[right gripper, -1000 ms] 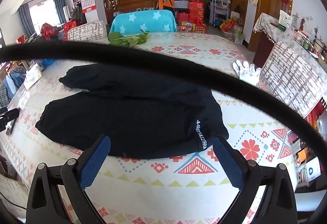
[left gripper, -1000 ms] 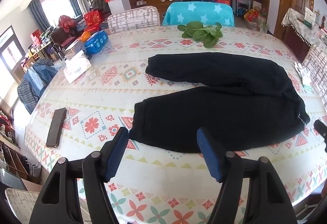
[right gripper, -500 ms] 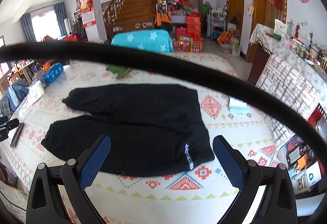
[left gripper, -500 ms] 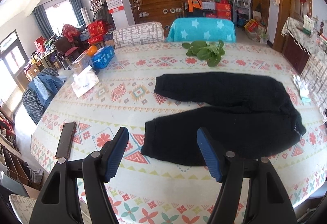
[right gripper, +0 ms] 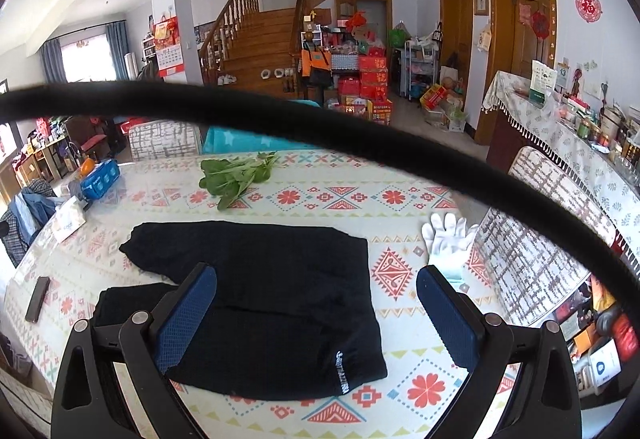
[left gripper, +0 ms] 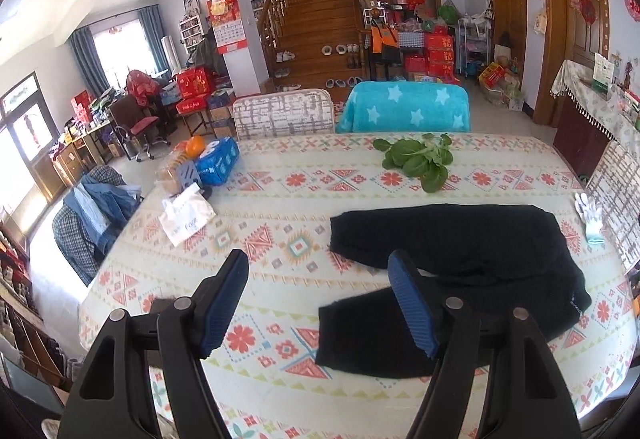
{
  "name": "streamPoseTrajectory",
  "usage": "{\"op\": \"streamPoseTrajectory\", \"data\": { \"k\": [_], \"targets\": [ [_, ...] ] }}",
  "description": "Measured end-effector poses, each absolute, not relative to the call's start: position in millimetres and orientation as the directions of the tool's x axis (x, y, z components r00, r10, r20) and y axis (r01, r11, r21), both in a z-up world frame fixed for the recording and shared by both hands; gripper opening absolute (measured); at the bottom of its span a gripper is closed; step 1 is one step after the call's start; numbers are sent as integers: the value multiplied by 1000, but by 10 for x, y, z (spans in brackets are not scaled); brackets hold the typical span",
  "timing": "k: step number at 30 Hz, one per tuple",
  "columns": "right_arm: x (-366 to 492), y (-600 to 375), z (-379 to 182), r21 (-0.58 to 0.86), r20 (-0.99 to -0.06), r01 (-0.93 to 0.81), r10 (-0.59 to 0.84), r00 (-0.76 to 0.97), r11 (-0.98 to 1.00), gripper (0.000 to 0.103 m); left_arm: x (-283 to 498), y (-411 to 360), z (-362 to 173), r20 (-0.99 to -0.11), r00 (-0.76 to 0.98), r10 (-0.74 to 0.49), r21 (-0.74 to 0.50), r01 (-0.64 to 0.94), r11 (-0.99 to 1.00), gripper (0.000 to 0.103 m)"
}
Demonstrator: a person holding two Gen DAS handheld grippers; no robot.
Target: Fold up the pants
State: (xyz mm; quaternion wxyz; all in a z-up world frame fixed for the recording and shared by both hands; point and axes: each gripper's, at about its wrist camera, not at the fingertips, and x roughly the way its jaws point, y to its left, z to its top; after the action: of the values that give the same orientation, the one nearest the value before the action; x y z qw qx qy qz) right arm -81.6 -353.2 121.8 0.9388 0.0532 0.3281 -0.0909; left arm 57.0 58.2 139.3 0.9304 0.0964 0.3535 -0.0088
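Above the table [left gripper: 280, 199], the left gripper [left gripper: 320, 303], opening, and the right gripper [right gripper: 316, 313], wide, both empty, should pinch the pants [right gripper: 280, 291] near-leg hem at 9 o'clock and waistband at 3 o'clock.

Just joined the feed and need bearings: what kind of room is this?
Most likely a family home's open living and dining area. The pants lie on a dining table with a patterned cloth, chairs stand behind it, and a wooden staircase rises beyond.

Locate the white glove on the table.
The glove lies at the table's right edge in the right wrist view, right of the pants, beside a patterned chair.
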Motion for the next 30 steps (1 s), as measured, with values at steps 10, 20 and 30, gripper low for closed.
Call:
{"op": "streamPoseTrajectory", "data": {
  "k": [10, 20, 30],
  "targets": [
    [-171, -3635, 1312, -13, -674, 263, -203, 710, 965, 102, 1378, 812, 907, -718, 694, 57, 135, 58, 989, 74],
    [206, -3578, 1049, -52, -725, 273, -224, 651, 961, 102, 1720, 785, 444, -763, 643, 61, 139, 71, 988, 74],
    [537, -3436, 615, -32, -777, 275, -197, 598, 961, 102, 1923, 590, 174, -796, 604, 45, 143, 116, 983, 74]
  ]
}}
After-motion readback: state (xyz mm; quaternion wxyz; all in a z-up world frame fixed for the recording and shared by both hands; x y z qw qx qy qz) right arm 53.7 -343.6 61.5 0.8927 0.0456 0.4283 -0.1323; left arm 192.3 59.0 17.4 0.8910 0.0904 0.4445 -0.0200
